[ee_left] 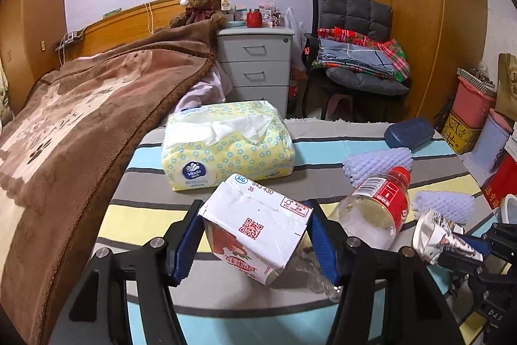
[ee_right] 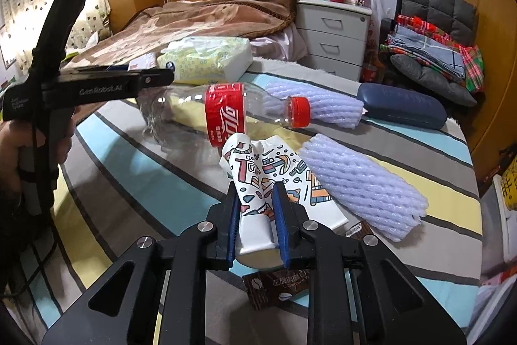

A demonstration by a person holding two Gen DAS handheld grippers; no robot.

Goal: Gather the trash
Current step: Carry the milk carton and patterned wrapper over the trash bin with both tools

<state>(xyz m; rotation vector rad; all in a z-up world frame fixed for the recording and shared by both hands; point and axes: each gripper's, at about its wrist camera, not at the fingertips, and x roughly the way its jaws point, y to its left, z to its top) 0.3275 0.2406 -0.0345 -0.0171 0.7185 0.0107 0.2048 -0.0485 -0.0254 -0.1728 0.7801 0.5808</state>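
Clamping a crushed paper cup, the right tool holds it pointing away over the counter; the left tool squeezes a tilted carton crosswise.

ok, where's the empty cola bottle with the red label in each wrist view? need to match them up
Left wrist view: cola bottle lower right, lying on the striped cloth, just right of the carton in the left gripper.
Right wrist view: bottle centre, lying on its side, cap pointing right, beyond the paper cup in the right gripper.
Shared landmark: yellow tissue pack behind the bottle.
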